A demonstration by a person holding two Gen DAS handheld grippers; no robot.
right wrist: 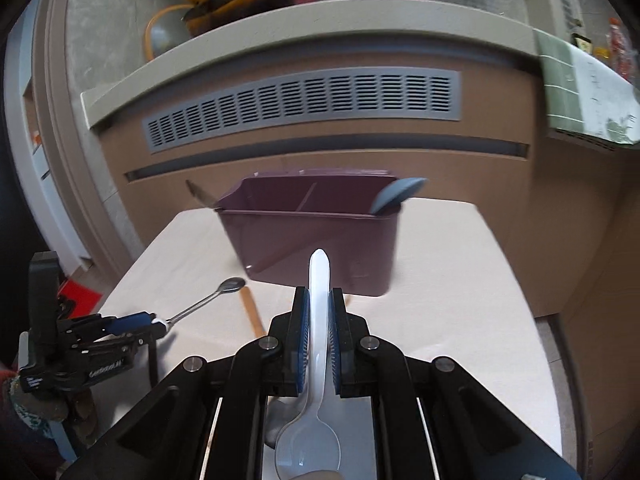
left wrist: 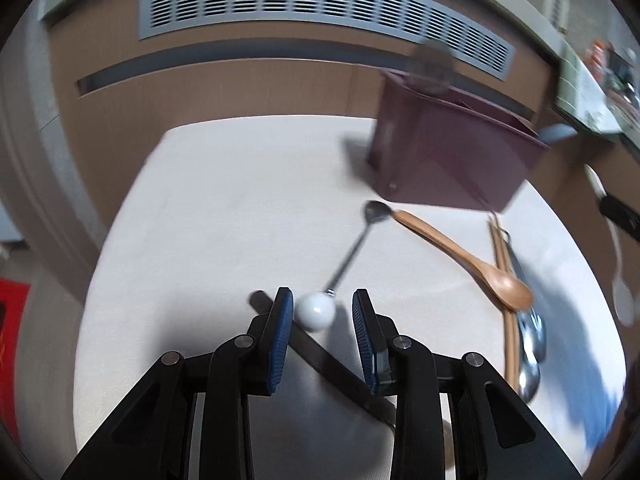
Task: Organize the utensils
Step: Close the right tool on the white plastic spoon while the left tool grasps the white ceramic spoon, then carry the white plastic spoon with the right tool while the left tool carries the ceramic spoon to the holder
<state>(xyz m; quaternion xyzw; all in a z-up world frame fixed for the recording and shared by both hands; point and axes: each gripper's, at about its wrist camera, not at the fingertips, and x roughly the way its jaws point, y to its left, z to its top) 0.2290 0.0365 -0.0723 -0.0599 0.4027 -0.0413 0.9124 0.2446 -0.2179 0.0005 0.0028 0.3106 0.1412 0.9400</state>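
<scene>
White plastic spoon (right wrist: 319, 320): pinched by the right tongs (right wrist: 319, 312), pads pressed on its handle; the handle tip points to 12 o'clock, the bowl hangs back toward 6 o'clock under the tongs.
Spoon's long axis: runs straight along the right tongs' own line, aimed at the front wall of the purple caddy (right wrist: 316, 236).
Caddy from the right tongs: dead ahead at 12 o'clock, near, its open top above the handle tip; a divider splits it, and a blue-grey utensil (right wrist: 396, 194) leans out of the right compartment at about 1 o'clock.
Judgement: the right hand is the nearer one to the caddy; the spoon likely needs lifting over the rim and tipping before release.
Metal spoon with white ball end (left wrist: 348, 256): lies on the worktop (left wrist: 200, 220); bowl toward 1 o'clock by the caddy's foot, ball at the near end.
Left tongs (left wrist: 322, 312): spread, the ball sitting between the pads, just beside the left pad; contact cannot be told.
Wooden spoon (left wrist: 464, 258): at 2 o'clock of the left tongs, handle end beside the metal spoon's bowl.
Other utensils (left wrist: 528, 344): a heap of chopsticks and metal spoons at 3 o'clock.
Dark strip (left wrist: 332, 364): lies under the left tongs, kind unclear.
</scene>
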